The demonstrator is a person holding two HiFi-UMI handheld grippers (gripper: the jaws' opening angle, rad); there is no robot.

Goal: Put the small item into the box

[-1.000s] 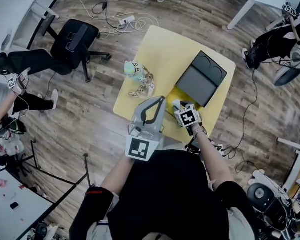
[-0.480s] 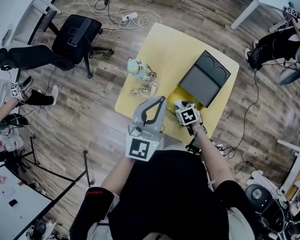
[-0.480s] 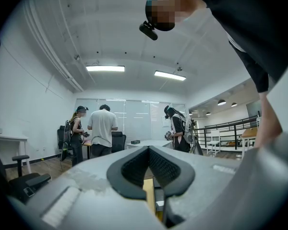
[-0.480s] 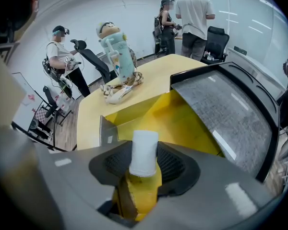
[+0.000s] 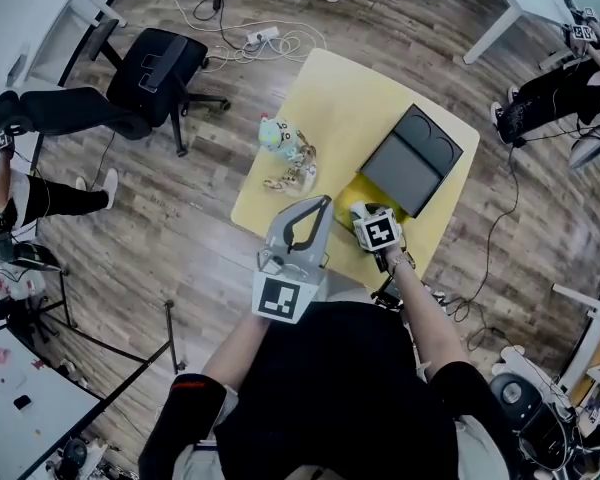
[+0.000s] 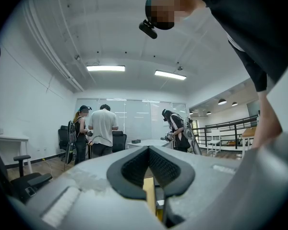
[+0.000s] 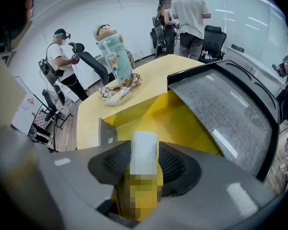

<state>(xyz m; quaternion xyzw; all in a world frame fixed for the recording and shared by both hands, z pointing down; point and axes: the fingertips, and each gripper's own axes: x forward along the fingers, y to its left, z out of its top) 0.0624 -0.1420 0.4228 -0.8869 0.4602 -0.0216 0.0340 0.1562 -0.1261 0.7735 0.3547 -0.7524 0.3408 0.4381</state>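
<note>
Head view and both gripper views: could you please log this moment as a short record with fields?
right gripper: jaws opening, small item between the pads, aimed into the box
left gripper: shut, empty, pointing across the room
box: on the yellow table, grey lid open, yellow inside
other: doll on the table, apart from the box
task state: item not yet released

Small item: lower half under a mosaic patch, shape unreadable. Head view: box interior mostly hidden by right gripper, fingers opening round the item. Figure on bench too small, possibly a doll.
</note>
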